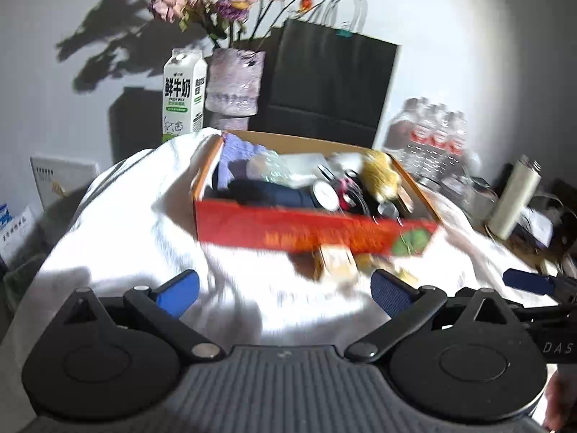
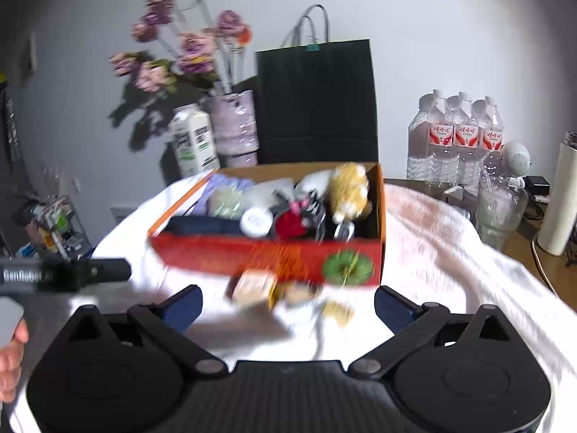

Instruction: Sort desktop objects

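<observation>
A red and orange cardboard box (image 1: 310,231) (image 2: 267,256) stands on a white cloth (image 1: 137,223) (image 2: 443,245). It holds several things: a yellow plush toy (image 1: 380,173) (image 2: 351,187), a dark blue pouch (image 1: 267,193), a white round tin (image 2: 256,222). Small tan packets (image 1: 335,261) (image 2: 252,287) lie on the cloth before the box, blurred. My left gripper (image 1: 285,290) is open and empty, short of the packets. My right gripper (image 2: 288,306) is open and empty, just before them. The right gripper's fingertip also shows at the left wrist view's right edge (image 1: 526,281).
Behind the box stand a milk carton (image 1: 184,97) (image 2: 194,140), a vase of pink flowers (image 1: 234,79) (image 2: 234,126) and a black paper bag (image 1: 324,86) (image 2: 317,104). Water bottles (image 2: 458,137), a clear cup (image 2: 499,209) and a white flask (image 1: 514,195) (image 2: 562,195) stand right.
</observation>
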{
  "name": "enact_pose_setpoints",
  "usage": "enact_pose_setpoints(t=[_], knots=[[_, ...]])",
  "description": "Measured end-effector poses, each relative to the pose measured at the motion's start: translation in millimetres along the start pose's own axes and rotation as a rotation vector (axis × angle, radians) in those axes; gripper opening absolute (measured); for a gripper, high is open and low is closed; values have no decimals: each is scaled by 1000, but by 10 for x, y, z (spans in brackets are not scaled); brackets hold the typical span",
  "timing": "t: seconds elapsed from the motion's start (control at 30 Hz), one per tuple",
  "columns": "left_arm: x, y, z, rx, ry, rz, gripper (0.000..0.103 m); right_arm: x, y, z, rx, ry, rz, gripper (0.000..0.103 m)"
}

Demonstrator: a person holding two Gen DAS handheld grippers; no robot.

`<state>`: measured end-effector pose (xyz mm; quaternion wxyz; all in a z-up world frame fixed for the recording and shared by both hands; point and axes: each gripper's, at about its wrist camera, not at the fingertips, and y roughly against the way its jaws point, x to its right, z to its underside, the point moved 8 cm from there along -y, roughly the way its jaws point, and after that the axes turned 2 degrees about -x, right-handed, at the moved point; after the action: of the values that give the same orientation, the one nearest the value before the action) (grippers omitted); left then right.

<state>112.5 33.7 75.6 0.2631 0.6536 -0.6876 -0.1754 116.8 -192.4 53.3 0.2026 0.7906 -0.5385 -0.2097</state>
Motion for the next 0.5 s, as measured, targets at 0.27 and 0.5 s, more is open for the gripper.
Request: enact_pose_setpoints(t=[0.27, 0.5], knots=[[44, 224, 996, 37, -58, -77, 103, -86, 325, 818, 48, 6, 47, 103], [78, 327, 1241, 34, -56, -66, 103, -239, 436, 1090, 93, 11, 29, 103]])
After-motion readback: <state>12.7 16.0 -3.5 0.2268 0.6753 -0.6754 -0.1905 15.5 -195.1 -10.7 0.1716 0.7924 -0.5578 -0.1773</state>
